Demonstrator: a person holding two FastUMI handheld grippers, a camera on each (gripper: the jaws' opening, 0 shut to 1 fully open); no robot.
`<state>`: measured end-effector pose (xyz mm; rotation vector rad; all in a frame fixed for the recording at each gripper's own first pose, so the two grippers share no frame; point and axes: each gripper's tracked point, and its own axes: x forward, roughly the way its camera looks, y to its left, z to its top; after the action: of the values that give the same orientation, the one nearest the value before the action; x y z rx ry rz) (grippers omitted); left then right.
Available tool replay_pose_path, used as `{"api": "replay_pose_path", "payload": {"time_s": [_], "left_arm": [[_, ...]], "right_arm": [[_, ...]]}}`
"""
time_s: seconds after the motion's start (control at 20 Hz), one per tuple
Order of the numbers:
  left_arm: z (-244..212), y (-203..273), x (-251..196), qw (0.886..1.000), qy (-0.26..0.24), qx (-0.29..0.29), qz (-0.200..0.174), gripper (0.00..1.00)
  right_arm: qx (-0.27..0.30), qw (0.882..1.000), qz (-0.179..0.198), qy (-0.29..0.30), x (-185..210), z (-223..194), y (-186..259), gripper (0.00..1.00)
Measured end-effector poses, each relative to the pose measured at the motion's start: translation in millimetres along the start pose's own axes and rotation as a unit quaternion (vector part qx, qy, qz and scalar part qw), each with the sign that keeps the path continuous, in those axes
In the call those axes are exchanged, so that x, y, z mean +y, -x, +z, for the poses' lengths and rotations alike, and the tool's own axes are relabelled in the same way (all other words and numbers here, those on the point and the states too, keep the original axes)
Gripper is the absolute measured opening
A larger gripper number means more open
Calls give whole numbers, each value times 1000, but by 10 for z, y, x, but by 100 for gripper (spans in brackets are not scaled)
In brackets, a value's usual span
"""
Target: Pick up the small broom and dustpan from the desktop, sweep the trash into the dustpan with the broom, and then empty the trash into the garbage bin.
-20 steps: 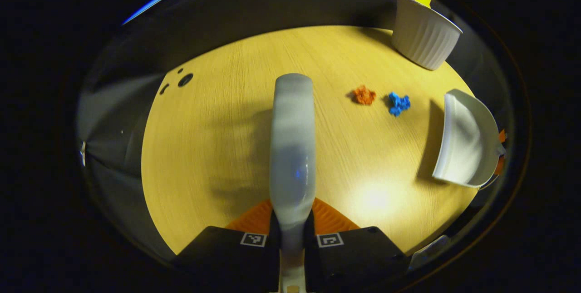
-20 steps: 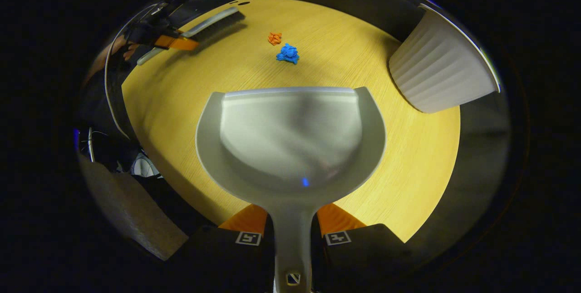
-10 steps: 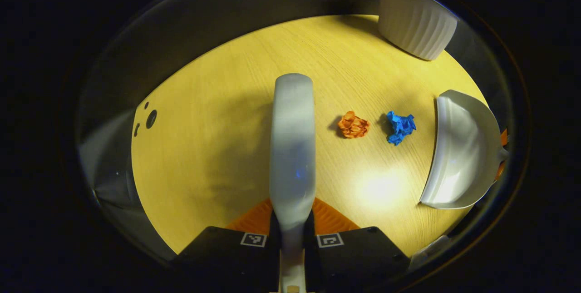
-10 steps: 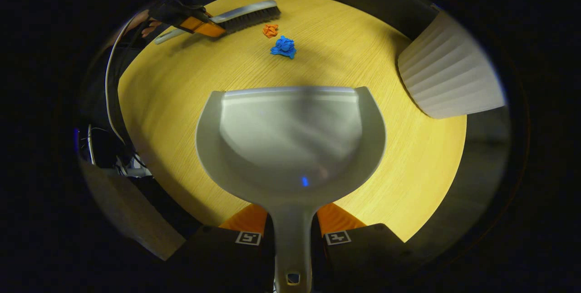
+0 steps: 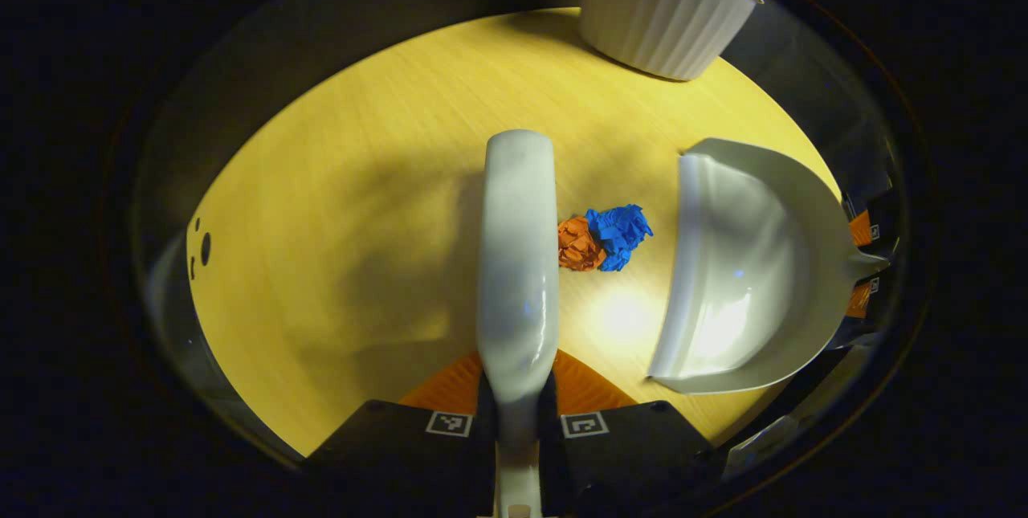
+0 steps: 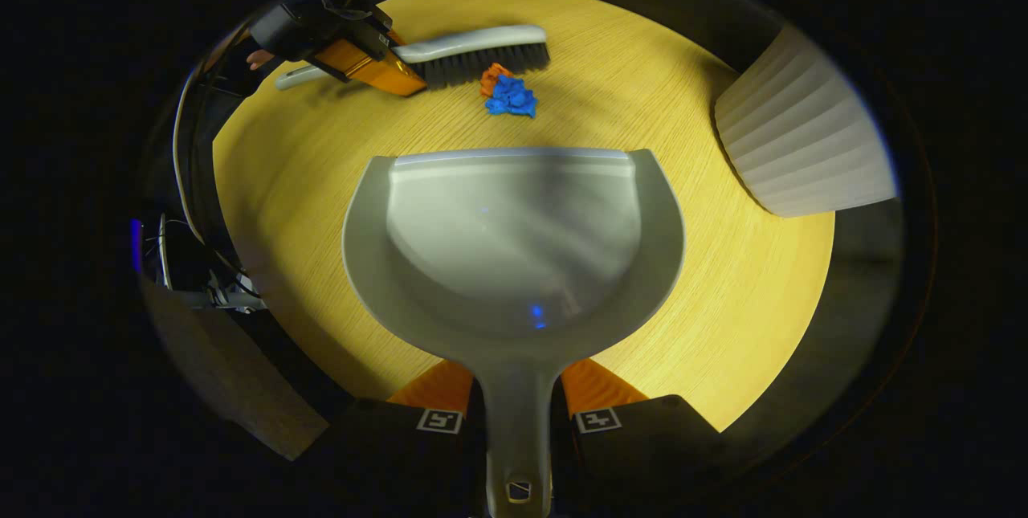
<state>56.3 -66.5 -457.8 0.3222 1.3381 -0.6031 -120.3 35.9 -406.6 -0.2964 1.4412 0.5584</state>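
Observation:
My left gripper is shut on the handle of the small grey broom, which runs straight ahead over the yellow table. An orange paper wad touches the broom's right side, and a blue wad presses against it. My right gripper is shut on the handle of the grey dustpan, whose lip faces the trash. In the right gripper view the broom has its bristles down behind the orange wad and blue wad. The dustpan lies to the right of the wads.
A white ribbed garbage bin stands at the table's far edge; in the right gripper view the bin is to the right of the dustpan. Small dark holes mark the table's left side. A hand holds the left gripper.
The broom has swept right, pushing the orange wad against the blue one. The dustpan has come closer to the trash. The bin has shifted toward the middle of the left gripper view.

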Motion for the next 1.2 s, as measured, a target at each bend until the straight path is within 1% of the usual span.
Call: {"api": "replay_pose_path", "payload": {"time_s": [0.15,0.2,0.25,0.3,0.35,0.4,0.45,0.5,0.55,0.7,0.75,0.8,0.85,0.9,1.05,1.1,1.15,1.2], "left_arm": [[-2,7,-366,999,-8,10,-46,26],[-32,16,-504,998,-7,13,-65,26],[-48,25,-664,996,-4,17,-88,24],[-82,31,-825,994,-1,23,-109,26],[-97,50,-952,992,0,27,-123,26],[-100,60,-990,992,-3,25,-124,26],[-87,86,-1016,993,-4,23,-120,26],[-66,127,-980,993,-3,18,-115,27],[-45,149,-971,994,-1,11,-109,26],[-56,185,-903,997,5,-16,-79,25],[-63,229,-829,997,15,-26,-68,26],[-89,278,-695,998,27,-36,-52,26],[-122,295,-579,997,43,-47,-34,24],[-172,329,-477,996,62,-56,-20,25],[-373,426,-251,992,104,-73,13,26],[-456,430,-217,991,114,-74,19,26],[-518,433,-202,990,123,-74,19,26],[-599,427,-163,989,130,-73,18,26]], "right_arm": [[-6,1000,2,3,-5,-43,-20,36],[-10,1000,2,2,-6,-42,-27,36],[-14,1000,2,4,-1,-47,-39,36],[-19,1000,1,4,-7,-89,-51,36],[-23,1000,1,4,-8,-111,-60,36],[-30,1000,1,1,-7,-101,-68,36],[-39,999,1,-2,-4,-97,-72,36],[-49,999,-1,-6,-6,-93,-73,32],[-56,998,-4,-8,-7,-97,-78,36],[-69,997,-20,-22,14,-146,-67,36],[-74,996,-25,-31,20,-170,-24,40],[-78,996,-29,-41,6,-192,43,36],[-82,995,-31,-50,10,-216,124,40],[-83,994,-36,-60,-4,-252,224,36],[-84,990,-58,-99,-142,-399,579,36],[-87,987,-58,-119,-178,-417,684,40],[-87,985,-58,-138,-227,-442,819,36],[-90,982,-64,-154,-302,-466,978,36]]}}
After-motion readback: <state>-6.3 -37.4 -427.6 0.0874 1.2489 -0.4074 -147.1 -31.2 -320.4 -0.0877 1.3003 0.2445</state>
